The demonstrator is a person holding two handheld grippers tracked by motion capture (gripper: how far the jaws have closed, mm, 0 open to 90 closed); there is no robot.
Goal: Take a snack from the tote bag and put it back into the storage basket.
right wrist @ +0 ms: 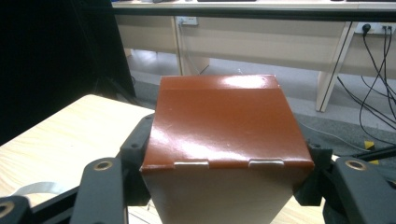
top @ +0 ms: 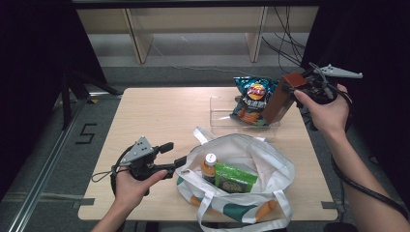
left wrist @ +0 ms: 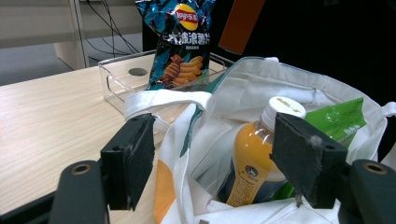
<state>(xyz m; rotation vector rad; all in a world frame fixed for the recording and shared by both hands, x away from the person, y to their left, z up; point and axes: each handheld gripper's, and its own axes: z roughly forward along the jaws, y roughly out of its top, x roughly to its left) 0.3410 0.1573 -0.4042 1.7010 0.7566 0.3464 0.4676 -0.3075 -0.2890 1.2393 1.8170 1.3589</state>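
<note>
My right gripper [top: 291, 88] is shut on a brown carton box [top: 279, 100], held tilted in the air over the right end of a clear plastic tray [top: 218, 117]; in the right gripper view the brown carton box [right wrist: 224, 135] sits clamped between both jaws. A blue chip bag [top: 251, 101] leans in the tray. My left gripper [top: 178, 154] is open at the left rim of a white tote bag [top: 270, 166]. Inside the bag stand an orange juice bottle [left wrist: 254, 158] and a green packet [top: 234, 178]. The bag's rim lies between the open jaws in the left gripper view.
The wooden table [top: 154, 116] has bare room on its left and back half. Shelving legs and loose cables [top: 285, 48] lie on the floor behind the table. The table's right edge runs close to the tray.
</note>
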